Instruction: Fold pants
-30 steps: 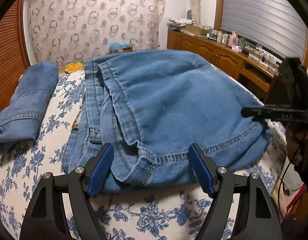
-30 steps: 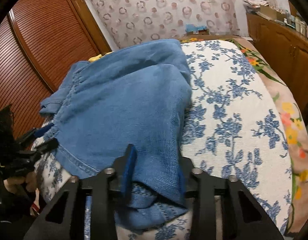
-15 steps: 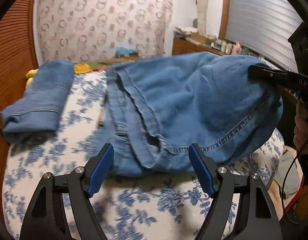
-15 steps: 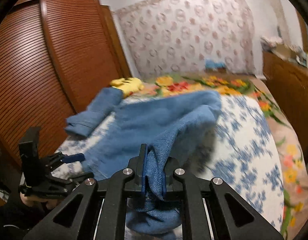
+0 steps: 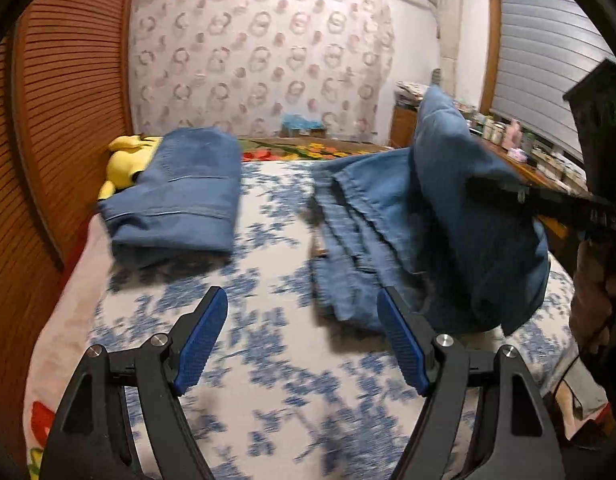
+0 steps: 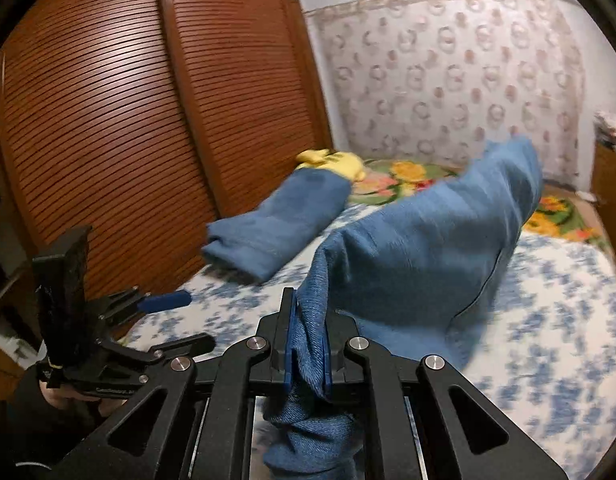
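Blue denim pants (image 5: 364, 216) lie part-folded on the right half of the bed. My right gripper (image 6: 308, 344) is shut on a bunched edge of these pants (image 6: 428, 248) and holds that part lifted off the bed, the cloth hanging in a fold. In the left wrist view the right gripper (image 5: 474, 188) comes in from the right, its tip buried in the raised denim. My left gripper (image 5: 303, 344) is open over the bare sheet, left of the pants, with nothing between its blue pads (image 5: 203, 344). The right wrist view also shows the left gripper (image 6: 175, 324) low at the left.
A second, folded pair of blue pants (image 5: 187, 196) lies at the far left of the bed (image 5: 267, 380), beside a yellow plush toy (image 5: 123, 156). Louvred wooden doors (image 6: 107, 120) run along the left. A wooden dresser (image 5: 548, 176) with bottles stands at the right.
The right gripper closed on the near edge of the pants and lifted it up and away. The left gripper, still open, drew back and swung left off the pants.
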Available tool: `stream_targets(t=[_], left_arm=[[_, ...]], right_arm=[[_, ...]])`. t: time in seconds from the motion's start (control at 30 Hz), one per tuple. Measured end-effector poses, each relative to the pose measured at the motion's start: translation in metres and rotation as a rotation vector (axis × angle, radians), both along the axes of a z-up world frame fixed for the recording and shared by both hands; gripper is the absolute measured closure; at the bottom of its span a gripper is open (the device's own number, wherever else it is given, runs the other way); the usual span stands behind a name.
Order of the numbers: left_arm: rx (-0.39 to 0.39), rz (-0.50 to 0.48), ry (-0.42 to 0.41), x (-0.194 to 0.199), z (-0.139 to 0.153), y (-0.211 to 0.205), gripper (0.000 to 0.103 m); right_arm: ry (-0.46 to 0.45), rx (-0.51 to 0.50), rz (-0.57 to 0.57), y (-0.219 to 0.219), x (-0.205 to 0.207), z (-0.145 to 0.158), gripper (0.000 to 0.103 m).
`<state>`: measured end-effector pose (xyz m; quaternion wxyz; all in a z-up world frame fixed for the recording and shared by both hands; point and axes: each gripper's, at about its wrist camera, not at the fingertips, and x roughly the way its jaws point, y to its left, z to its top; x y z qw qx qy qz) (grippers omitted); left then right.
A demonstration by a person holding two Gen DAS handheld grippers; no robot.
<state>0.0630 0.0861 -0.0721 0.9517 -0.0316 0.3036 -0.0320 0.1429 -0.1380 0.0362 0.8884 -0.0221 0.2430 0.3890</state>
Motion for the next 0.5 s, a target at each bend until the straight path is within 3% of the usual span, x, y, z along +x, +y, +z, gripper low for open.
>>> stream_targets(t=[0.33, 0.5], left_arm=[[-0.023, 0.072, 0.014, -0.011, -0.011, 0.033, 0.025], [-0.019, 0.087, 0.014, -0.01, -0.01, 0.035, 0.025]], right_arm=[[0.146, -0.099, 0.091, 0.054, 0.043, -0.06, 0.093], [0.151, -0.095, 0.082, 0.057, 0.054, -0.059, 0.089]])
